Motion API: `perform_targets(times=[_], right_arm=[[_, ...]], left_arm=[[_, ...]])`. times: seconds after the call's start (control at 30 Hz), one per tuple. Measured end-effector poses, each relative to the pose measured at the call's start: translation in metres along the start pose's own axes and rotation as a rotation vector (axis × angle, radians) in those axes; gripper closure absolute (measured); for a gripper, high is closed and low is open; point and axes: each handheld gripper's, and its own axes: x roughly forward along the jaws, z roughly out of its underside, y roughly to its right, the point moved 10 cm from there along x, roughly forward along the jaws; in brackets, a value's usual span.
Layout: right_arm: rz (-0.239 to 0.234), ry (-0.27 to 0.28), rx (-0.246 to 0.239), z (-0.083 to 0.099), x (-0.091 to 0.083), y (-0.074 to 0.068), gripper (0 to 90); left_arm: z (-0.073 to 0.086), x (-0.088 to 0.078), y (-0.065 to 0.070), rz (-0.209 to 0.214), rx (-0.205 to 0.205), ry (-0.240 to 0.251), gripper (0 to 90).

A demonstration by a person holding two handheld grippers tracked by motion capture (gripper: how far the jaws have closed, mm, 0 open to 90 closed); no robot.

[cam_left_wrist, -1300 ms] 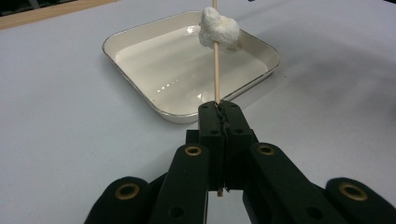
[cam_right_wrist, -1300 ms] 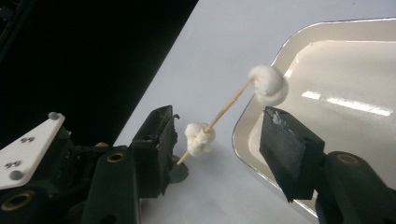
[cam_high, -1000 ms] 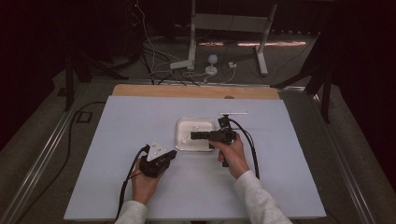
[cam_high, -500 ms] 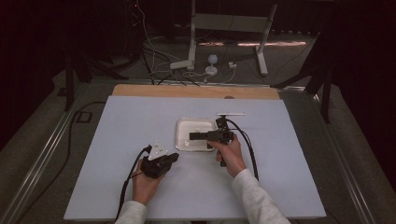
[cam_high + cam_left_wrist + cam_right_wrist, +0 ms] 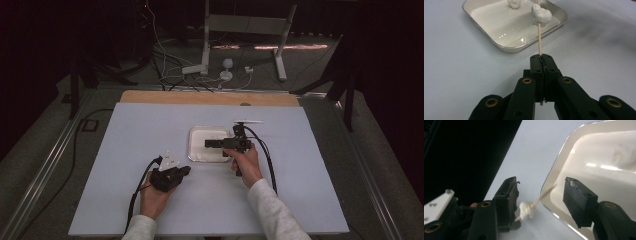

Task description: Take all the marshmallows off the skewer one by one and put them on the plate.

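My left gripper (image 5: 541,58) is shut on a thin wooden skewer (image 5: 539,37) that points toward the metal tray (image 5: 484,29). One white marshmallow (image 5: 541,14) is threaded on the skewer above the tray's near rim. A second marshmallow (image 5: 514,3) lies inside the tray. In the high view the left gripper (image 5: 186,171) rests on the table in front of and left of the tray (image 5: 197,131). My right gripper (image 5: 207,144) hovers over the tray, pointing left. Its jaws (image 5: 541,182) stand apart with nothing pressed between them. Beyond them show the skewer (image 5: 544,195) and marshmallow (image 5: 526,210).
The tray sits mid-table on a pale blue-white sheet (image 5: 125,150) over a wooden board (image 5: 150,96). A thin white strip (image 5: 248,121) lies just behind the right gripper. Cables and a metal stand (image 5: 207,45) are on the floor beyond the table.
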Motion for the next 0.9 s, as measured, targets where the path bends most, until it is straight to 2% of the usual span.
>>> perform_targets(times=[0.23, 0.33, 0.43, 0.53, 0.77, 0.9], right_arm=[[-0.027, -0.053, -0.053, 0.015, 0.006, -0.014, 43.9], [-0.035, -0.059, -0.060, 0.020, 0.010, -0.017, 45.8], [-0.050, -0.062, -0.043, 0.026, 0.014, -0.018, 48.9], [-0.050, -0.073, -0.055, 0.032, 0.019, -0.020, 52.2], [-0.056, -0.055, -0.072, 0.038, 0.029, -0.032, 61.2], [-0.067, -0.031, -0.071, 0.039, 0.034, -0.036, 70.8]], left_arm=[[-0.004, -0.001, 0.001, 0.005, -0.012, 0.032, 89.7], [-0.007, -0.002, 0.002, 0.004, -0.017, 0.048, 89.7], [-0.009, -0.004, 0.001, 0.000, -0.029, 0.068, 89.7], [-0.011, -0.005, 0.001, 0.000, -0.036, 0.081, 89.7], [-0.016, -0.007, 0.001, -0.006, -0.079, 0.131, 89.7], [-0.018, -0.008, 0.000, -0.004, -0.117, 0.169, 89.7]])
